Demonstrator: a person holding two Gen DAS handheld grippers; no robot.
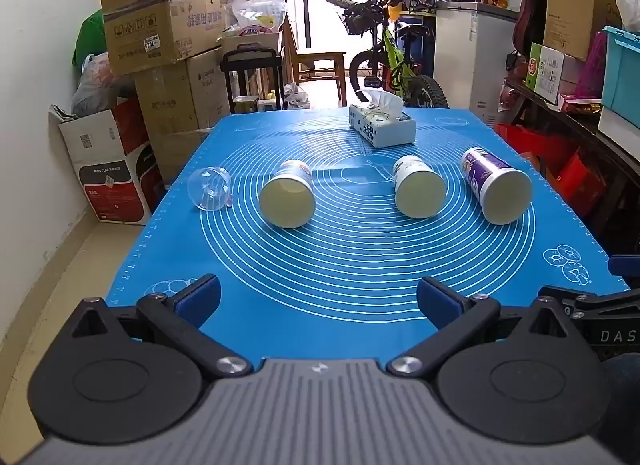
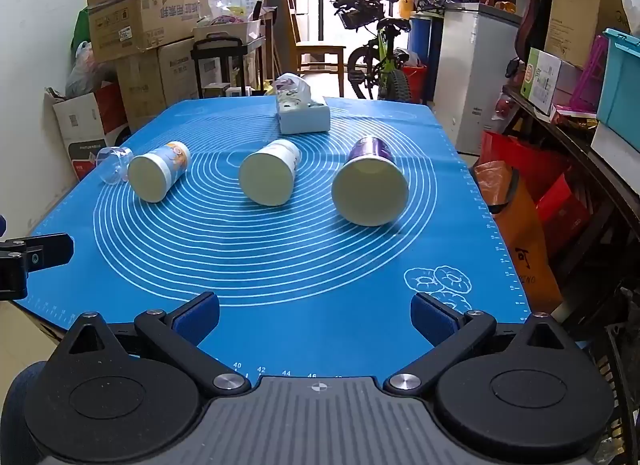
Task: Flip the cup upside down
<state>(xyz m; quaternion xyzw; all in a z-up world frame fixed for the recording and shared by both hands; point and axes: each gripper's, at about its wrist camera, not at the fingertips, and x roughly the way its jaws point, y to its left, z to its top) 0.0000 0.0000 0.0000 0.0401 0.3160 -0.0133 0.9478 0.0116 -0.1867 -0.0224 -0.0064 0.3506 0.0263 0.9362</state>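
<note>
I have my left gripper (image 1: 318, 299) and right gripper (image 2: 315, 315) both spread wide, holding nothing. Ahead of them three paper cups lie on their sides on the blue mat (image 1: 360, 265): the orange-print cup (image 1: 286, 198), the middle cup (image 1: 418, 186), and the purple cup (image 2: 370, 185), mouths toward me.

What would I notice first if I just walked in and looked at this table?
Probably the three paper cups lying on their sides in a row across the bright blue mat, open mouths facing the cameras: an orange-printed cup on the left, a white cup in the middle and a purple cup on the right. A clear plastic cup lies at the left edge, and a tissue box sits behind them.
</note>
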